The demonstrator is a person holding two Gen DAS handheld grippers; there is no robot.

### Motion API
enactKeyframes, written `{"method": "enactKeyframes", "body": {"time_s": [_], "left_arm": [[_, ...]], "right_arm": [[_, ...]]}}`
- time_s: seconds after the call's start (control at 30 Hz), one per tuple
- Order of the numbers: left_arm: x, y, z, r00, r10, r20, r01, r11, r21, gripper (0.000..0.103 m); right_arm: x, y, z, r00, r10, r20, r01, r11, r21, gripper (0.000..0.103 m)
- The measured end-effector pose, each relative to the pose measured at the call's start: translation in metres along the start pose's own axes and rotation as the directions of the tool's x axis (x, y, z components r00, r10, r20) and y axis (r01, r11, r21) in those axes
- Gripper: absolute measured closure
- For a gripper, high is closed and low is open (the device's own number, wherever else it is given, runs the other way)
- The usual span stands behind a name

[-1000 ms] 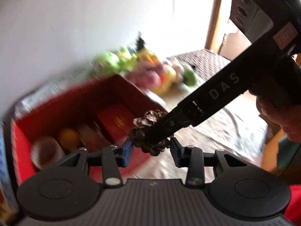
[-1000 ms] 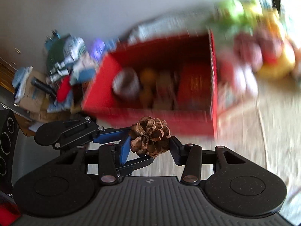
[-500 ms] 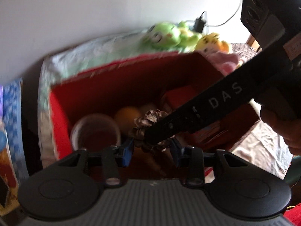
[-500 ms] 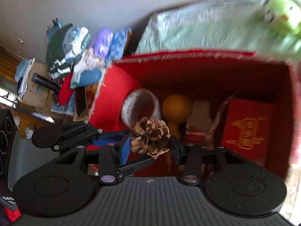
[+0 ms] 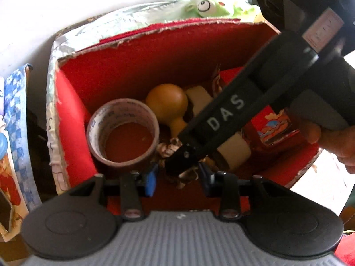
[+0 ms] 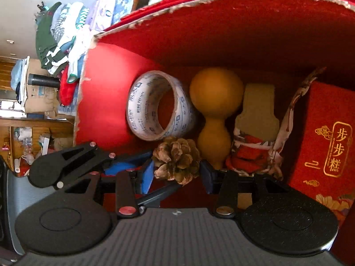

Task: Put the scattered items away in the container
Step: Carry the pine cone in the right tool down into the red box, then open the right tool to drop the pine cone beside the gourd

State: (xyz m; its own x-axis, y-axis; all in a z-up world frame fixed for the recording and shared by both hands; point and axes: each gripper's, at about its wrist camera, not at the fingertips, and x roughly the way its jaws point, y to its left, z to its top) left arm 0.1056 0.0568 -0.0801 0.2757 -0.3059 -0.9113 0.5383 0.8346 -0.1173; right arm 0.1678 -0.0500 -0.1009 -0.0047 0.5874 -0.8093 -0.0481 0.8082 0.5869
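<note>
One pine cone (image 6: 176,160) between two tongs (image 6: 176,173).

The right tool (image 5: 177,166) hides most of the pine cone (image 5: 167,149).

Warm daylight, blown-out white edges, fisheye bending, slight blur

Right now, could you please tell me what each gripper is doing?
Left gripper: around the pine cone; grip cannot be told.
Right gripper: closed on the pine cone, over the red box.
</note>
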Motion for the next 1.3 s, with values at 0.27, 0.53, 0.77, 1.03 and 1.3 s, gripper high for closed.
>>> {"method": "enactKeyframes", "body": {"time_s": [0.27,0.53,0.77,1.03,1.3], "left_arm": [[0.003,0.001,0.004,1.000,0.004,-0.029,-0.004,1.000,-0.002,0.067],[-0.011,0.003,0.000,1.000,0.000,-0.005,0.000,1.000,-0.016,0.071],[-0.010,0.002,0.002,1.000,0.029,-0.004,-0.029,0.999,-0.019,0.071],[-0.020,0.001,-0.002,0.999,0.046,0.022,-0.044,0.997,-0.071,0.071],[-0.017,-0.005,0.001,0.987,0.154,0.052,-0.145,0.978,-0.149,0.063]], "right_arm": [[0.003,-0.001,-0.003,0.999,0.037,-0.011,-0.037,0.999,0.009,0.043],[-0.007,-0.004,-0.005,0.999,0.044,0.006,-0.044,0.999,0.004,0.042],[0.009,-0.002,-0.005,0.999,0.048,-0.023,-0.047,0.997,0.055,0.053],[-0.012,-0.005,-0.012,0.997,0.051,0.052,-0.056,0.995,0.085,0.057],[-0.054,-0.004,-0.038,0.964,-0.138,0.226,0.124,0.989,0.076,0.057]]}}
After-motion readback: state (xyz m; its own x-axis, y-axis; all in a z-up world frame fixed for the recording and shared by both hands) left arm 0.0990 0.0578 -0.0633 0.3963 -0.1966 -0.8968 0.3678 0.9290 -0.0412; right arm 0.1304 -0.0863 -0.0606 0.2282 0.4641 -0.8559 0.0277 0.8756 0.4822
